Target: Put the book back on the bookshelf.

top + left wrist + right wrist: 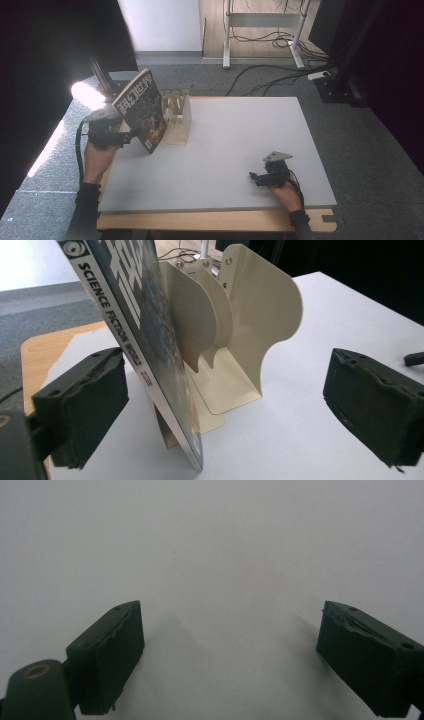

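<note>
Both fingers of left gripper point(220, 405) stand apart beside leaning magazine point(145, 340).

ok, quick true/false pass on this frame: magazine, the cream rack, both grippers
1. The magazine stands tilted, leaning against the cream divider rack. True.
2. The left gripper is clamped on the magazine. False: its jaws are wide apart, and the pads do not press on the magazine's spine between them.
3. The right gripper holds a second magazine. False: its jaws are open with nothing between them, above the bare white table.
4. The rack stands at the table's far left corner in the high view. True.
5. The magazine lies flat on the table. False: it stands on its lower edge.
</note>
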